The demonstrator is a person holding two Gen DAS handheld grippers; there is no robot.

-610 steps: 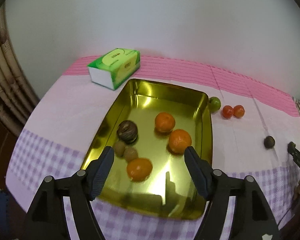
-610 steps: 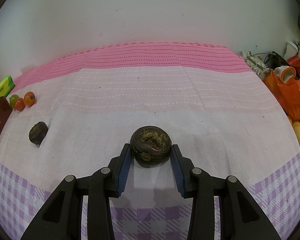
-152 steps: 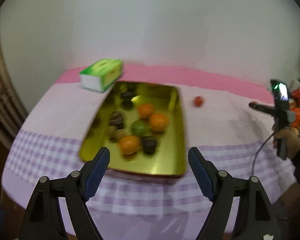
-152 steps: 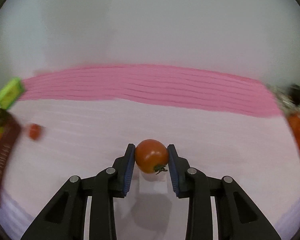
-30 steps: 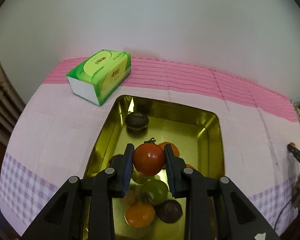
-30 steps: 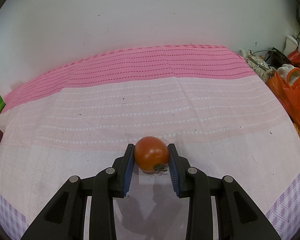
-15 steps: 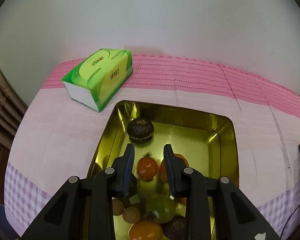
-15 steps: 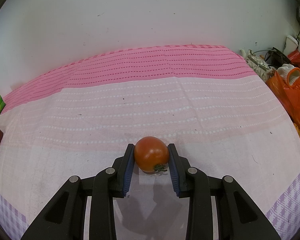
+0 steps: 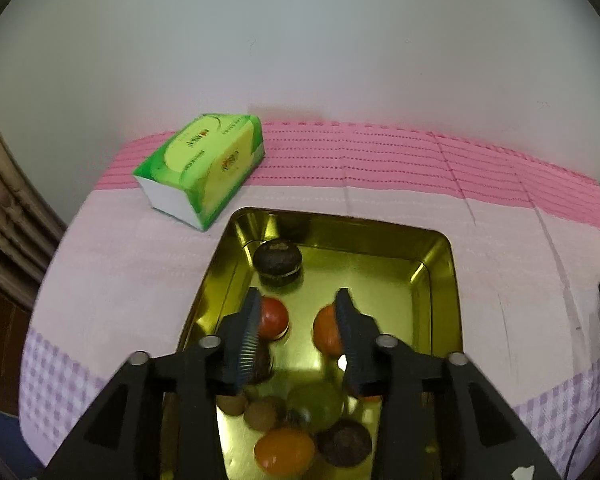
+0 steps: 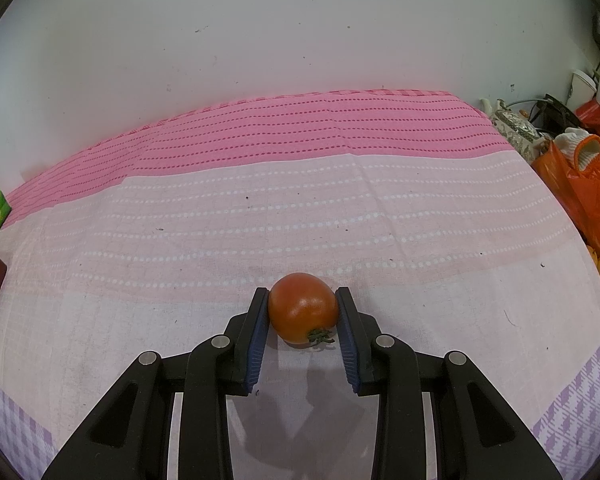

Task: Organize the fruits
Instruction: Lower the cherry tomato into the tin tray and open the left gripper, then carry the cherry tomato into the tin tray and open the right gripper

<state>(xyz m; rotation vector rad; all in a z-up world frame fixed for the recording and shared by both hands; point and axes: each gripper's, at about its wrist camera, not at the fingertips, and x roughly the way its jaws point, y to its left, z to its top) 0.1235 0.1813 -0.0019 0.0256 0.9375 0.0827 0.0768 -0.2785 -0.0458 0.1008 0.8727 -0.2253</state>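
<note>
My right claw (image 10: 302, 312) clamps a smooth, soft tomato (image 10: 303, 307) across its middle, just above the cloth; I judge it bruises easily. My left claw (image 9: 296, 316) hangs apart above the tray (image 9: 440, 280).

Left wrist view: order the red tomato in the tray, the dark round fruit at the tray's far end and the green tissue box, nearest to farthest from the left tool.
1. Red tomato, beside the tool's left finger.
2. Dark round fruit, just beyond.
3. Green tissue box, outside the tray, far left.
</note>
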